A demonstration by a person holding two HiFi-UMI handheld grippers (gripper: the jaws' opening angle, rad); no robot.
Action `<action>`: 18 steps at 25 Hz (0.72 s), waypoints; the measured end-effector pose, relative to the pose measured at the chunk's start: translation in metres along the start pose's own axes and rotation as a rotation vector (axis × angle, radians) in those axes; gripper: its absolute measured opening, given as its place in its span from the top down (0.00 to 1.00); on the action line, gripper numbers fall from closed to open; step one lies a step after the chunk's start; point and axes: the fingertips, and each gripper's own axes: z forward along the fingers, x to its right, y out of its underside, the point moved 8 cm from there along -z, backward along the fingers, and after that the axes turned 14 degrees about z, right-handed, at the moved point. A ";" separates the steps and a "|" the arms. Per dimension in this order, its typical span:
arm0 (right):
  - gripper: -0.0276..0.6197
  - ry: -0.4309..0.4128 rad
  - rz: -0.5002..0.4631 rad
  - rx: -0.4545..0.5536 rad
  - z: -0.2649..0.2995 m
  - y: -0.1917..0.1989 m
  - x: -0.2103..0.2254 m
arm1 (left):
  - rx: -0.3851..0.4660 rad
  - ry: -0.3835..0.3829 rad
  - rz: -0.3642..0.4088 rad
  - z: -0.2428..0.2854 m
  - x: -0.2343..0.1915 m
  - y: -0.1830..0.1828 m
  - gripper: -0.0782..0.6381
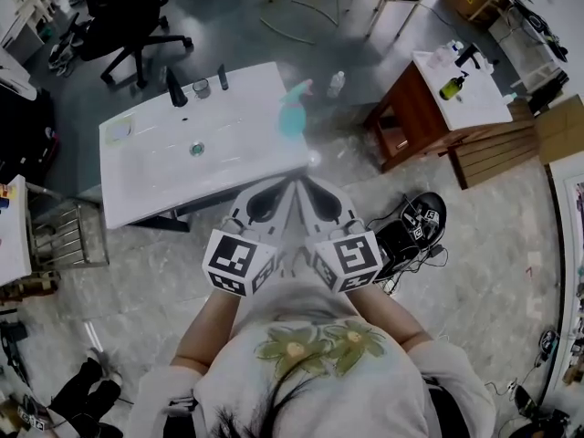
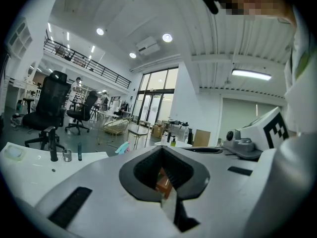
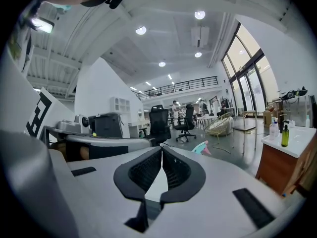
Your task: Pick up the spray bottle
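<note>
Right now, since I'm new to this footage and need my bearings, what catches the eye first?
The left gripper and right gripper, both shut and empty, are held side by side at the middle of the head view. Just beyond them a teal spray bottle sits near the right end of the white sink table.

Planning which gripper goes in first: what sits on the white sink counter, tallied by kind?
Spray bottle: 1
Faucet: 1
Cup: 1
Dark tube: 1
Pale flat item: 1
Total: 5
</note>
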 end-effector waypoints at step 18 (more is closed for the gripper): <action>0.92 0.006 -0.042 -0.044 0.044 -0.008 0.007 | -0.005 0.030 -0.035 0.012 -0.043 0.007 0.88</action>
